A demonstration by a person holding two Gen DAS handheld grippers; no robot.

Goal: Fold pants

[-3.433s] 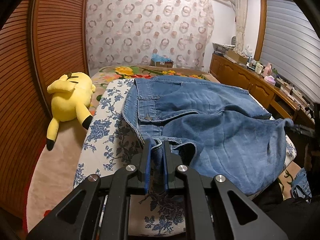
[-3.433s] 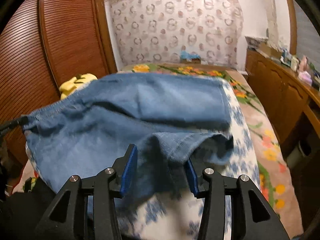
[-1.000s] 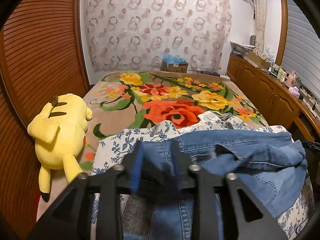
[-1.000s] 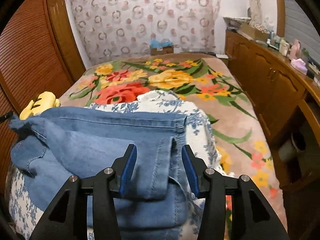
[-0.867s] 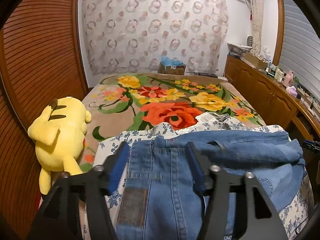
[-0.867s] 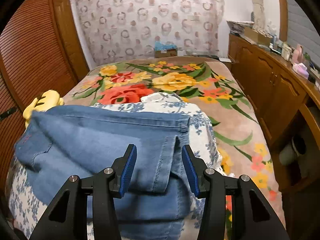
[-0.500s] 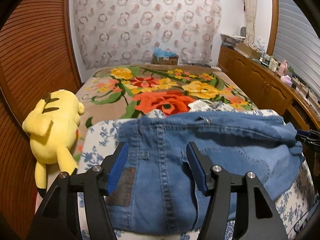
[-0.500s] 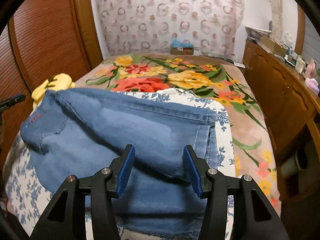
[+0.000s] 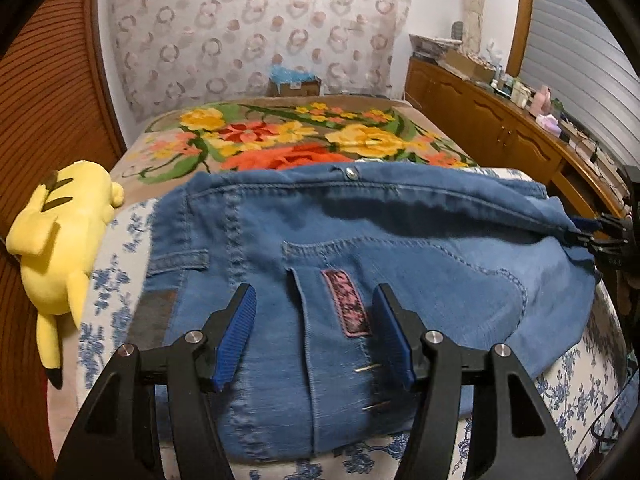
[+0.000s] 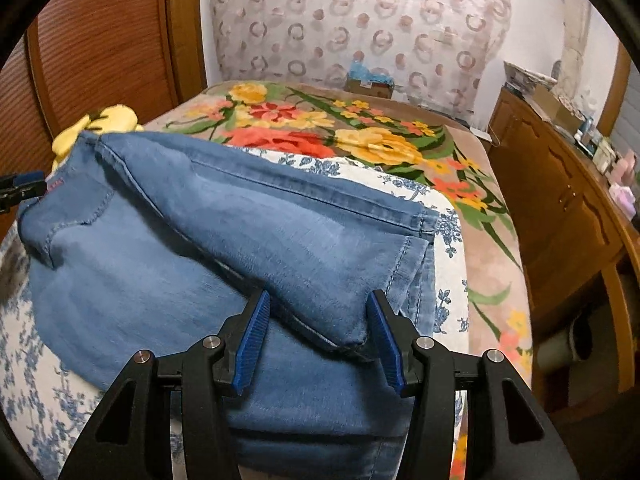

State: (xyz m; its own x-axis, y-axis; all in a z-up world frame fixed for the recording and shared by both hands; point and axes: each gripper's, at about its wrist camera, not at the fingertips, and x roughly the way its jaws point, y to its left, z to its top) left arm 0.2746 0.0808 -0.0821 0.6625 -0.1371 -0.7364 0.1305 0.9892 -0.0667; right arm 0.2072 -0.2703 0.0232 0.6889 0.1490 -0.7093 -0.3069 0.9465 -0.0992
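Observation:
The blue jeans (image 9: 400, 240) lie folded on a white cloth with blue flowers (image 9: 108, 288) on the bed. The waistband button is at the far edge and a back pocket with a pink label faces up. My left gripper (image 9: 316, 332) stands open just above the denim near the label, with nothing pinched. At the right edge of the left wrist view, my right gripper (image 9: 588, 236) sits by the jeans' side. In the right wrist view the jeans (image 10: 200, 240) show a folded leg end lying between the open pads of my right gripper (image 10: 320, 340).
A yellow plush toy (image 9: 60, 240) lies left of the jeans against the slatted wooden wall (image 9: 40, 100). The flowered blanket (image 9: 300, 136) covers the far half of the bed. A cardboard box (image 9: 294, 86) stands at the back. Wooden cabinets (image 10: 560, 184) run along the right.
My left gripper opened and let go of the waistband. Both grippers drew back toward the near edge and sank. The jeans settled flat on the cloth.

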